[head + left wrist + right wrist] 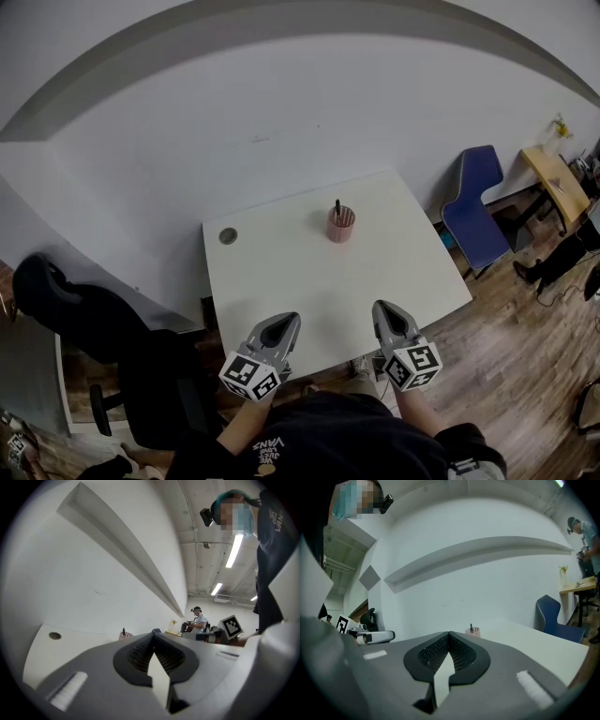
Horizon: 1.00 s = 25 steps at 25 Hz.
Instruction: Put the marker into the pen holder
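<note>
Two hand-held grippers hang at the lower edge of the frame, over the near side of a white worktop [281, 272]. The left gripper [284, 324] and the right gripper [384, 311] each have their fingers pressed together with nothing between them. The marker [337, 207] stands in the pink pen holder [341, 227] just above the centre of the frame, its dark end poking over the rim, well apart from both grippers.

With the marker already in the holder, the job looks done, and the likeliest trouble is a needless reach. The holder appears light and stands alone on a smooth top with nothing to brace it. A nudge from closed fingers could slide it or tip it over and spill the marker toward the far edge. Any fresh grasp would call for the fingers to part first; otherwise they would only push.

The worktop is plain and otherwise bare, apart from a round cable port [228, 236] near its upper-left corner. Behind it rises a white wall crossed by a grey ledge [281, 28]. A blue chair [473, 202] and a wooden desk [555, 183] sit at the right of the frame, a black office chair [84, 319] at lower left, all on a wood-plank floor [525, 375]. In the left gripper view a second person [199, 619] works at a distant desk under ceiling strip lights [233, 551].
</note>
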Each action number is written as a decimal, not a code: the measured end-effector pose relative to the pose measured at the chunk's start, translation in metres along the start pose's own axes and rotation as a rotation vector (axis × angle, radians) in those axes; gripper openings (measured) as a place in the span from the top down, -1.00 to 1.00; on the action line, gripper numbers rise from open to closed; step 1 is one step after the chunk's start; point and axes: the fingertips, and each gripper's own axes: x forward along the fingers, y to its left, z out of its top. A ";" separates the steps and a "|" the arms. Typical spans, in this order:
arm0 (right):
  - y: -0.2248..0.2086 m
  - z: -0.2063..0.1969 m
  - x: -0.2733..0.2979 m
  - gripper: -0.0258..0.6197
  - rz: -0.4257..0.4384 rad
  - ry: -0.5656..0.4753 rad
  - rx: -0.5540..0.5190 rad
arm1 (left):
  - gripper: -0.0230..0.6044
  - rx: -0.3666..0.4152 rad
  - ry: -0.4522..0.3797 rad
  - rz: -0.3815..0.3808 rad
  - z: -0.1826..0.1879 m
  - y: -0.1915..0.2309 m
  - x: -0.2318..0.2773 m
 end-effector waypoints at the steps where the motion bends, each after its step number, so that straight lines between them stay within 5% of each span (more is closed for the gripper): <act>1: 0.002 -0.001 -0.002 0.92 -0.004 -0.001 -0.004 | 0.76 -0.002 0.002 -0.003 -0.001 0.000 -0.002; 25: 0.023 -0.017 -0.014 0.92 -0.040 0.005 0.033 | 0.76 -0.042 0.045 -0.068 -0.022 -0.004 -0.016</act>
